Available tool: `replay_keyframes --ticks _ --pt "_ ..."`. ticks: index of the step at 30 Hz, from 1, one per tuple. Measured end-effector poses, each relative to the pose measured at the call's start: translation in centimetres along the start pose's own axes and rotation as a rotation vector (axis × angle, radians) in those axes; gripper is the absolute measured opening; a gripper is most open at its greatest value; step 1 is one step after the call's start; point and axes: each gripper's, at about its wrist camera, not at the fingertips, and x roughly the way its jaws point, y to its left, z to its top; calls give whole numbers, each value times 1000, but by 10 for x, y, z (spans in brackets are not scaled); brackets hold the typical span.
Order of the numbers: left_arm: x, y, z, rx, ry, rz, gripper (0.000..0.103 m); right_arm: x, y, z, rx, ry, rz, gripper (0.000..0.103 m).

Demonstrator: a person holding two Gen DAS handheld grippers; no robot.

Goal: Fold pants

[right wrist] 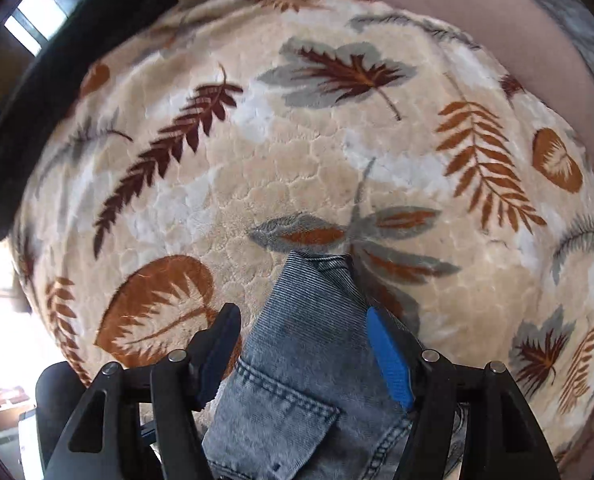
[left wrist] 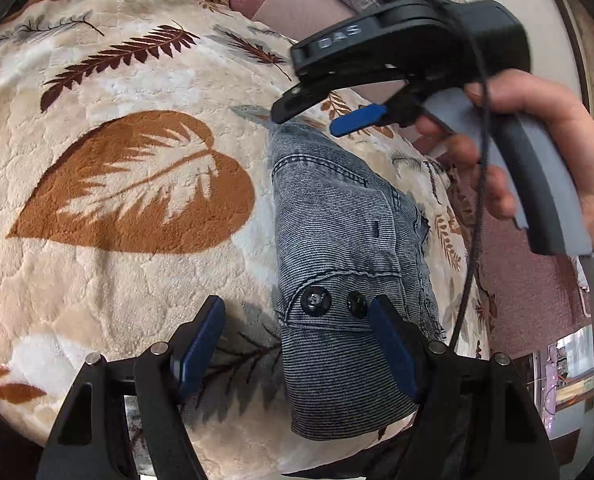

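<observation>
On the leaf-patterned blanket (left wrist: 97, 280), in the left wrist view, the folded grey denim pants (left wrist: 337, 240) lie as a narrow bundle. The bundle runs from near the view's bottom centre up toward the far end. Two dark buttons (left wrist: 316, 301) sit on the pants near the waistband, close to the near end. The left gripper (left wrist: 297, 344) hangs over that near end with its jaws spread. One blue pad (left wrist: 199, 344) stands over bare blanket beside the pants. The other blue pad (left wrist: 393, 348) stands over the pants' edge beside the buttons; whether it touches the cloth cannot be determined. Nothing is pinched between the pads. At the far end of the pants, the right gripper (left wrist: 321, 120) hangs just above the cloth, jaws apart, one dark fingertip and one blue pad showing. A person's hand (left wrist: 537, 152) grips its grey handle, and a black cable (left wrist: 473, 240) hangs from it.

In the right wrist view, the right gripper (right wrist: 301, 344) points down at the pants (right wrist: 297, 360), with a back pocket (right wrist: 281, 420) below the jaws. The jaws stand spread on either side of the pants' narrow end. The pads do not press on the cloth. The pants' tip rests on a grey and orange leaf print of the blanket (right wrist: 257, 160). A dark cloth (right wrist: 37, 128) lies along the blanket's far left edge.
</observation>
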Motion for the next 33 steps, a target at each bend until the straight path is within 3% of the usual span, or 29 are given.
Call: replay_keyframes --ticks 3,6,8,9,10,13,18,21,23,27,30,32,33 --pt "6 -2 3 5 9 -15 76 27 5 12 -27 76 -74 69" --pt "12 -8 5 34 9 -3 75 37 -2 7 -5 100 -42 44" --pt "15 -16 8 67 12 -11 64 29 -4 2 -5 63 -40 33" --pt "18 -23 10 86 14 -22 51 23 -7 -2 2 34 -37 28" --pt "18 -29 10 115 7 -16 49 15 -10 -9 12 3 -32 26" --pt "19 -45 6 186 -20 27 46 -3 -21 -24 60 -98 -2 24" --pt "22 -49 7 196 -24 23 43 -11 -47 -44 184 -237 81 23" --pt "13 -44 4 204 -29 33 43 -5 -50 -43 240 -290 87 22" --pt "9 -41 -3 211 -33 38 43 -7 -58 -44 291 -336 95 15" --pt "8 -35 -5 199 -35 38 43 -14 -67 -39 312 -347 121 10" --pt "7 -34 -6 199 -37 40 44 -30 -70 -38 306 -357 142 15" --pt "5 -35 -7 201 -40 43 44 -40 -64 -37 265 -345 115 46" --pt "5 -34 -7 198 -40 43 44 -43 -58 -36 233 -342 96 75"
